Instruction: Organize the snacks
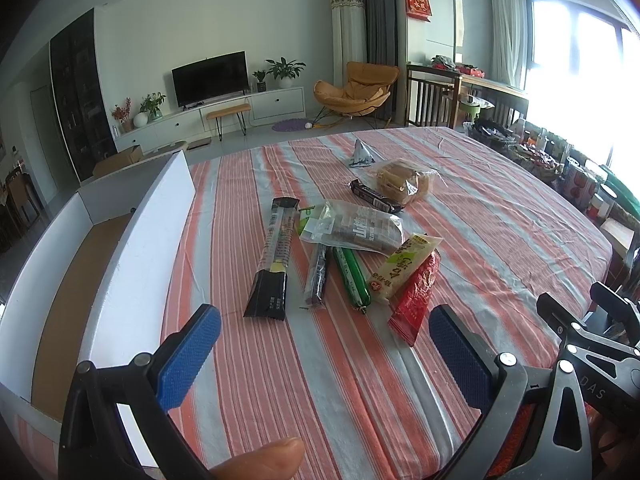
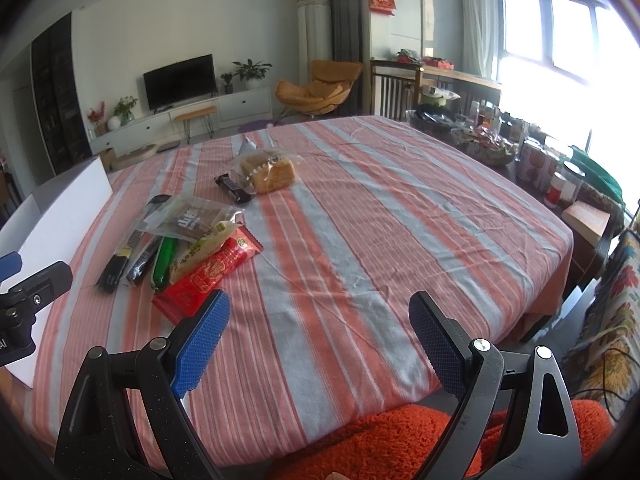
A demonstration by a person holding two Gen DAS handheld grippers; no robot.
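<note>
The snacks lie in a loose cluster on the striped cloth (image 1: pixel 360 380) covering the surface, just right of the white box (image 1: pixel 132 248). Nearest the box is a long black bar (image 1: pixel 272 258), lying flat and pointing away from the camera. Right of it are a dark thin stick (image 1: pixel 318 276) and a green sausage (image 1: pixel 352 278), side by side, both tucked at their far ends under a clear packet (image 1: pixel 352 226) of brown slices. A yellow pack (image 1: pixel 404 268) leans against the sausage's right side, and a red pack (image 1: pixel 416 294) overlaps the yellow one's right edge. Beyond the clear packet, farther from the box, a dark candy bar (image 1: pixel 376 196) touches a bagged bread loaf (image 1: pixel 404 182), and a small grey pyramid pouch (image 1: pixel 362 154) sits just past them; its contents cannot be made out.

The box stands open, with white walls and a brown cardboard floor showing inside.

The left claw (image 1: pixel 324 356) hovers over the cloth on the near side of the cluster, its blue pads spread wide with nothing between them. The right claw (image 2: pixel 320 344) hangs farther from the box, over bare cloth, likewise spread wide and holding nothing; the red pack (image 2: pixel 208 276) lies just beyond its left pad. An orange fuzzy cushion (image 2: pixel 400 440) shows below the surface's near edge.
</note>
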